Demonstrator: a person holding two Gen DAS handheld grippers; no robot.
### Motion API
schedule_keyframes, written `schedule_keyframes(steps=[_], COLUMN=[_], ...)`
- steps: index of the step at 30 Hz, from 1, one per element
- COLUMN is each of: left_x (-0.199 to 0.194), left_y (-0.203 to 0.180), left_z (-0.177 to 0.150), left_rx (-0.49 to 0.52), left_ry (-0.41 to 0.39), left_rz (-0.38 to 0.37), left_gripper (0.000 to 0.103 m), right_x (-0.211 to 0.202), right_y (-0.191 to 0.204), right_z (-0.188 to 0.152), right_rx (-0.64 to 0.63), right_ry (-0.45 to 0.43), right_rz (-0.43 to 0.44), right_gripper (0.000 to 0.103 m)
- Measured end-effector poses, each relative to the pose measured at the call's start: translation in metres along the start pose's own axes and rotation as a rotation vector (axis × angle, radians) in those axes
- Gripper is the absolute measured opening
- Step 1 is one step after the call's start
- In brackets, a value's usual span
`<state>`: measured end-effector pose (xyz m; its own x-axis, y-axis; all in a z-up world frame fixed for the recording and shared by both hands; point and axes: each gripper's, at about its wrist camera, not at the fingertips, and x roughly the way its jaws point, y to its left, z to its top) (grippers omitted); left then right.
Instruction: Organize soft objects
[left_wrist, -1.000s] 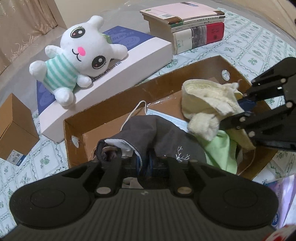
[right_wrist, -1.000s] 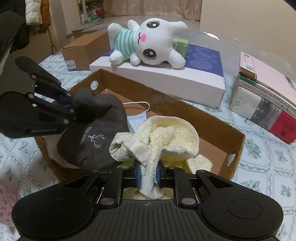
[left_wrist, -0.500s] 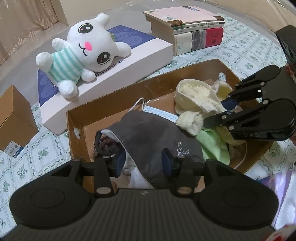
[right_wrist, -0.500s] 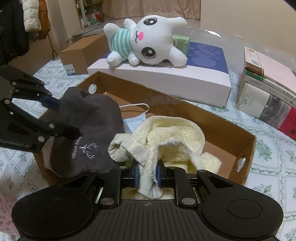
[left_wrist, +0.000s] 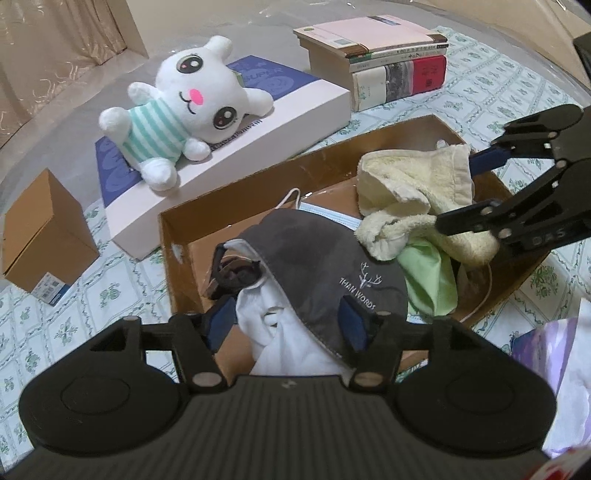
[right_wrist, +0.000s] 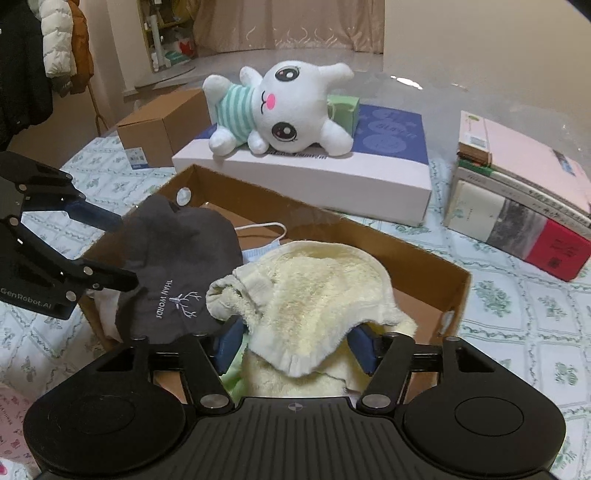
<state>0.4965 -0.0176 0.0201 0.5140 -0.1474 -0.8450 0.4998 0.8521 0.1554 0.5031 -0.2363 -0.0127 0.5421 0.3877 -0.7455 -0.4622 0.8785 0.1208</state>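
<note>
Left wrist: grey cloth (left_wrist: 325, 258) between opening jaws

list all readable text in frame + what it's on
"THAN WORDS", with an antler mark: on the grey cloth lying in the cardboard box.
"GenRobot.AI": on the left gripper, right wrist view.
"SUPER": on the blue lid of the flat white box under the plush bunny.
Unreadable: book spines in the book stack, small brown box's sticker, print on the white box's edge.

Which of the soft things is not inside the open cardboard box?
The white plush toy in the striped shirt: it lies on the white and blue box; the cloths are in the cardboard box.
</note>
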Motion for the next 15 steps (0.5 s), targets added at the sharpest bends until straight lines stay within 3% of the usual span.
schedule_keyframes(steps=[7, 15], left_x=[-0.016, -0.045], left_y=[0.009, 0.018], left_z=[-0.006, -0.017], left_rx=[-0.036, -0.119], left_ry=[-0.022, -0.077], left_rz=[0.029, 0.032], left_gripper=[0.082, 0.09], right_x=[-0.027, -0.061], right_y=[0.002, -0.003], right_z=[-0.003, -0.013], right_rx=[0.012, 0.121], right_ry=[-0.034, -0.056], right_rz=[-0.011, -0.013], right_gripper=[0.073, 0.075])
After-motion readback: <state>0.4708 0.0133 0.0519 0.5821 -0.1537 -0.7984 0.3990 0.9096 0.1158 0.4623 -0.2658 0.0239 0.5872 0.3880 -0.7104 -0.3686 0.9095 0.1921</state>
